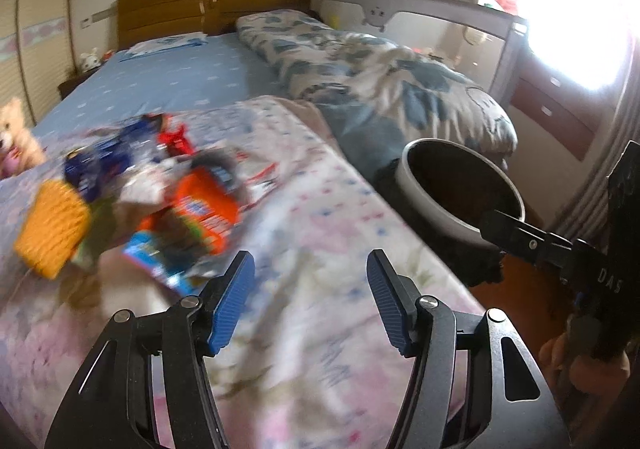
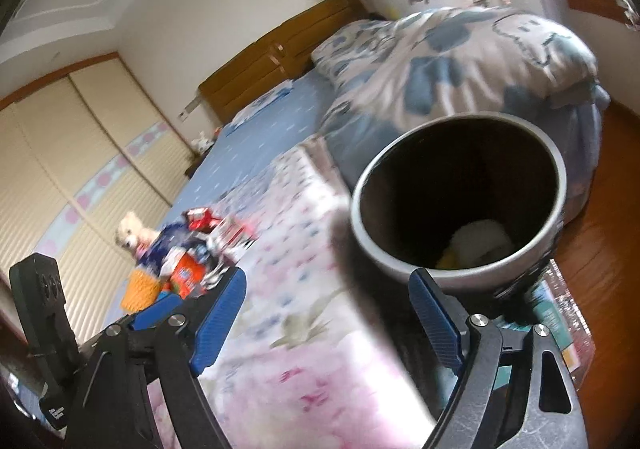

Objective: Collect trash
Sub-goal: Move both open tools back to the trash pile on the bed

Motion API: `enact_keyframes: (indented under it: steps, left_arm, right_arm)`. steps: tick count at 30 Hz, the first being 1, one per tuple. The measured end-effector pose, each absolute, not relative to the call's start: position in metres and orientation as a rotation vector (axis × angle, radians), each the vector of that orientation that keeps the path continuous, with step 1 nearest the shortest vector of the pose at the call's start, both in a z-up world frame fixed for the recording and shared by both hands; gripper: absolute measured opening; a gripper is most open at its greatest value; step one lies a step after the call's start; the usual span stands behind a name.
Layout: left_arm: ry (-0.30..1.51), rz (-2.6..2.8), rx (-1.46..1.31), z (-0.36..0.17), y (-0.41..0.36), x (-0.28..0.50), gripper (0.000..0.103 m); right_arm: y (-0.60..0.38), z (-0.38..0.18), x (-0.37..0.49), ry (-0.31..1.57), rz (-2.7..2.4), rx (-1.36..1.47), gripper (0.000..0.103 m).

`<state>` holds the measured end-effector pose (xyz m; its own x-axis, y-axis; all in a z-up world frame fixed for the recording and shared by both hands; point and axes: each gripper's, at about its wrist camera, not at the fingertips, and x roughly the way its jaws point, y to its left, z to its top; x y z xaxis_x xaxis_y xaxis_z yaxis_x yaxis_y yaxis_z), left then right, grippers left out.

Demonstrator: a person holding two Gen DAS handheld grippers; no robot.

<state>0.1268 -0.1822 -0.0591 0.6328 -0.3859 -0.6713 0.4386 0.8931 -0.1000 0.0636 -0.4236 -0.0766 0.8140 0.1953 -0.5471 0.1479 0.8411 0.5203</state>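
Note:
A blurred heap of trash lies on the pink flowered bedspread [image 1: 320,249]: an orange packet [image 1: 204,209], a yellow packet [image 1: 54,233], a blue wrapper [image 1: 108,161] and a red wrapper [image 1: 176,137]. My left gripper [image 1: 310,289] hovers open over the bedspread just right of the heap, nothing between its blue pads. A white-rimmed dark bin [image 2: 460,277] stands off the bed's right edge, with something white and yellow at its bottom. My right gripper [image 2: 328,309] is wide open and empty just in front of the bin. One of its fingers [image 1: 516,237] reaches the bin [image 1: 424,185] rim.
A stuffed toy dog [image 1: 16,137] sits left of the heap. A blue-flowered duvet [image 1: 380,81] is bunched on the far right of the bed, under a wooden headboard [image 1: 212,5]. Wooden floor [image 2: 624,209] and drawers [image 1: 552,105] lie right of the bed. A printed sheet [image 2: 556,321] lies under the bin.

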Motion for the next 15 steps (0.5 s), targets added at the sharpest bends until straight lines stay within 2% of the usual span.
enact_keyframes:
  steps: [15]
  left_arm:
    - [0.762, -0.308, -0.011, -0.069, -0.082, 0.118, 0.061]
  right_arm:
    - [-0.347, -0.083, 0.081, 0.685, 0.151, 0.536, 0.085]
